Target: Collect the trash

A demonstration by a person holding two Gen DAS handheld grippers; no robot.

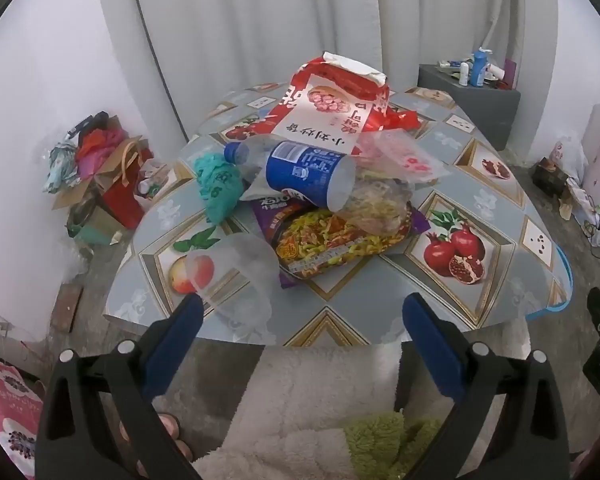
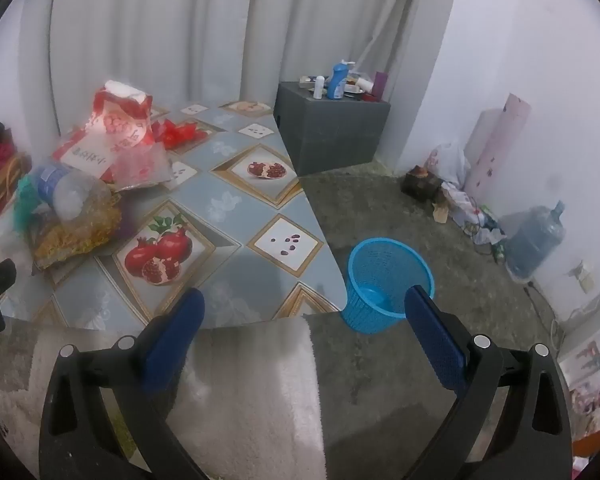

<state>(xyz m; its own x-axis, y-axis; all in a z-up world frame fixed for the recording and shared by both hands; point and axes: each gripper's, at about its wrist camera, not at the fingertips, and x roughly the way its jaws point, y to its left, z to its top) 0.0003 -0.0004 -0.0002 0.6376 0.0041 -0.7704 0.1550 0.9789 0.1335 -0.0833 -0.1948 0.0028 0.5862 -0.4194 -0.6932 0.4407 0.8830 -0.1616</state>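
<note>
Nothing's collected yet: I'm hovering my left gripper (image 1: pixel 302 314) and right gripper (image 2: pixel 304 308) spread wide, empty. The trash pile (image 1: pixel 316 184) is sitting on the table (image 2: pixel 236 256), left of the empty blue basket (image 2: pixel 388 280).

Both views are evenly lit by soft, cool daylight through the pale curtain (image 1: pixel 260 20) behind the table (image 1: pixel 380 292) — no hard glare. A dim shadow lies along the table's near edge. Fisheye bending is strong: walls and the table's edges curve, and black vignetting fills the corners. Detail softens toward the rims — the clutter along the walls is hazy.
</note>
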